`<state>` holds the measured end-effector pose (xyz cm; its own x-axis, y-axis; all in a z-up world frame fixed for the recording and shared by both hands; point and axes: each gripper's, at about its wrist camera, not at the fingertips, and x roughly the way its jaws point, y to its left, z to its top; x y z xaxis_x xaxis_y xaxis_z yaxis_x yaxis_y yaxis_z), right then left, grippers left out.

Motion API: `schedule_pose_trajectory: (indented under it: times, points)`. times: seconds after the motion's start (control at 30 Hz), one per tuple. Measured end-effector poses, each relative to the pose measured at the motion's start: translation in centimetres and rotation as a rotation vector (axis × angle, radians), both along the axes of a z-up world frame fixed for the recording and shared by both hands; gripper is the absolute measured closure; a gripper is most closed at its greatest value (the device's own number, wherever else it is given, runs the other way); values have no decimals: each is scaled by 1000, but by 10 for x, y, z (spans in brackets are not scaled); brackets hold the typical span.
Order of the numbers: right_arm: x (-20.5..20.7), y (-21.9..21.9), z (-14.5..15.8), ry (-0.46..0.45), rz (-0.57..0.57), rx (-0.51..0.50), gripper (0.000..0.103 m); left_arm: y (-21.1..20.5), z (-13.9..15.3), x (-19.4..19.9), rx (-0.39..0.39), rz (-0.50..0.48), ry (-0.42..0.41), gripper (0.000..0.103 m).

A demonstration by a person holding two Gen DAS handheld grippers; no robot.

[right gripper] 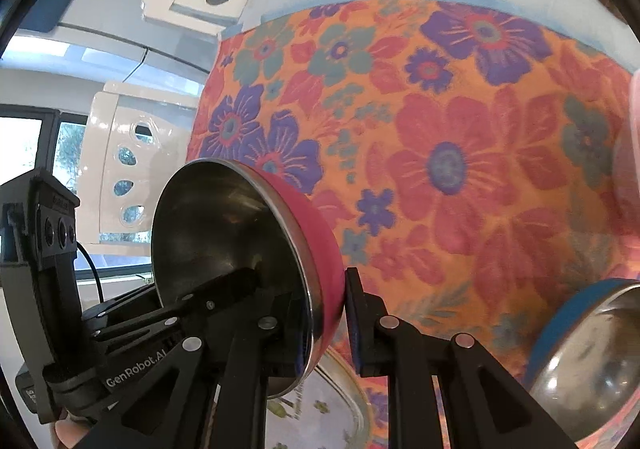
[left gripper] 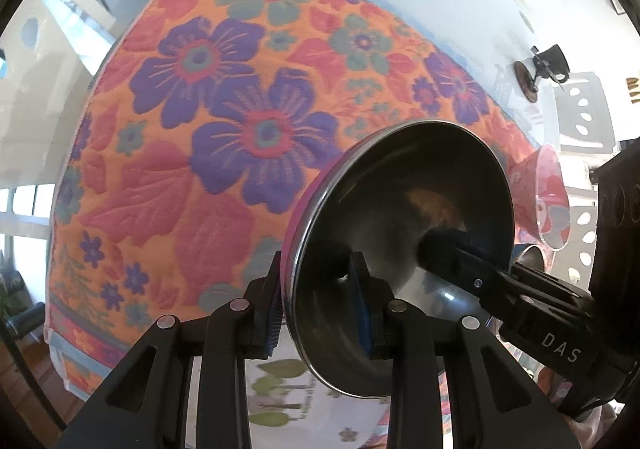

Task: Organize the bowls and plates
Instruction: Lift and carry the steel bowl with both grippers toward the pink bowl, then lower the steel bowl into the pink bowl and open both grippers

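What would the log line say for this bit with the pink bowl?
phase: carrying | left gripper: shut on pink bowl rim | right gripper: shut on opposite rim | below: floral cloth

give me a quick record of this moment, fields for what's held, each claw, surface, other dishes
held item: pink bowl with a steel inside, lifted off the surface and tipped on its side
left claw: shut on the bowl's rim, one finger outside, one inside
right claw: shut on the opposite rim of the same bowl
surface: floral cloth, orange with purple and red flowers
other dishes: blue bowl with a steel inside; printed plate below the pink bowl
background: white chairs
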<state>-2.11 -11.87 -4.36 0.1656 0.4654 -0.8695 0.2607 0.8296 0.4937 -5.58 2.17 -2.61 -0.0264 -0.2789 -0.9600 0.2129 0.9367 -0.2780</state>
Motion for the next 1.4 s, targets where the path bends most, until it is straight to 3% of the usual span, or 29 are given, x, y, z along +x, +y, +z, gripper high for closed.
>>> schedule_pose_trajectory:
  times: [0.27, 0.73, 0.9, 1.4]
  points:
    - [-10, -51, 19, -55, -65, 27, 85, -47, 16, -2, -43, -35, -9, 77]
    - [-32, -145, 58, -113, -175, -20, 86, -150, 48, -5, -66, -166, -79, 77]
    - [-46, -181, 60, -110, -230, -36, 85, -179, 46, -7, -104, -167, -51, 77]
    - [-72, -249, 44, -61, -347, -67, 84, -253, 31, -11, -115, -247, -27, 77]
